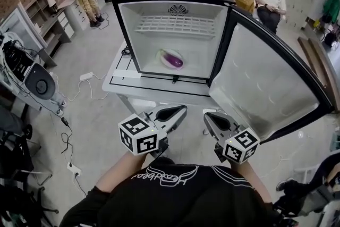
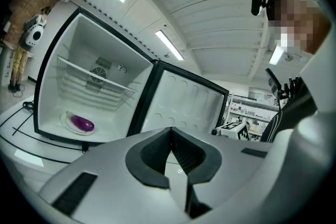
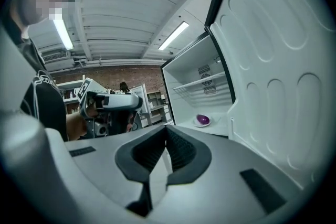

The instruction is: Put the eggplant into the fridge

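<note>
The purple eggplant lies on a small white plate on the floor of the open fridge. It also shows in the left gripper view as the eggplant and, small, in the right gripper view as the eggplant. My left gripper hangs shut and empty in front of the fridge, well short of it. Beside it my right gripper is shut too, with nothing between its jaws. The left gripper and the right gripper each show their tips pressed together.
The fridge door stands swung wide open at the right. A wire shelf spans the upper fridge. The fridge stands on a white table. Several people stand behind it. Equipment and cables crowd the floor at left.
</note>
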Demonstrator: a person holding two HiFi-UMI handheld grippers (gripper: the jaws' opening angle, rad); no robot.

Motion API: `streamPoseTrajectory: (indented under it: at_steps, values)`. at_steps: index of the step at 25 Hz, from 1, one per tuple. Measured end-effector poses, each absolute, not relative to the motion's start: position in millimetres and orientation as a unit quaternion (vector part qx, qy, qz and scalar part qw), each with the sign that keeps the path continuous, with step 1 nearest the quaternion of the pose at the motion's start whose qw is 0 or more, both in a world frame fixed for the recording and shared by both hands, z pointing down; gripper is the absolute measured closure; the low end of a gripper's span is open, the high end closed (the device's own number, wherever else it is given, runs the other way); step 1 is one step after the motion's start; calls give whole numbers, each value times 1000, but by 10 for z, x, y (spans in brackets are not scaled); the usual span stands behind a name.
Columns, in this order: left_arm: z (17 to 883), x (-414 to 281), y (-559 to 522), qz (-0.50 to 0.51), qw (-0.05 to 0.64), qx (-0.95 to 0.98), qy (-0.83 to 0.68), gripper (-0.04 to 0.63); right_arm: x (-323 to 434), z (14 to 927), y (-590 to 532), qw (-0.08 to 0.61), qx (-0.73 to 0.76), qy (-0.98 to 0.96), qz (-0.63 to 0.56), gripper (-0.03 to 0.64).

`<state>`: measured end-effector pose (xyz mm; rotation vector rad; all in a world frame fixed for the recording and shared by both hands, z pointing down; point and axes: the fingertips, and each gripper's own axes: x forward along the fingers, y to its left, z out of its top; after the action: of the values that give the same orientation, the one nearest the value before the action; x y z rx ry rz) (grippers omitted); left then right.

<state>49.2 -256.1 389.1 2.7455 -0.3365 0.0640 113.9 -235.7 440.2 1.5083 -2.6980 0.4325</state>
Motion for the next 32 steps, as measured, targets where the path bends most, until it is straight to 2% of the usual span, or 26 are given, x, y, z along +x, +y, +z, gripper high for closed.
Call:
streamPoseTrajectory:
  at_steps: [13,22,32]
  values:
    - [4023,333,-2334,45,193,976,-87,586,868,4311,-2225,10,461,-877,134,611]
    - [4000,-177,-2218,46,212,974,-70,586,209,4166,-2068,2,439,-889,130,611]
    - [3914,-717,-1856,54,195,978,-39,586,-436,4096,-1722,14,436,-891,124,611]
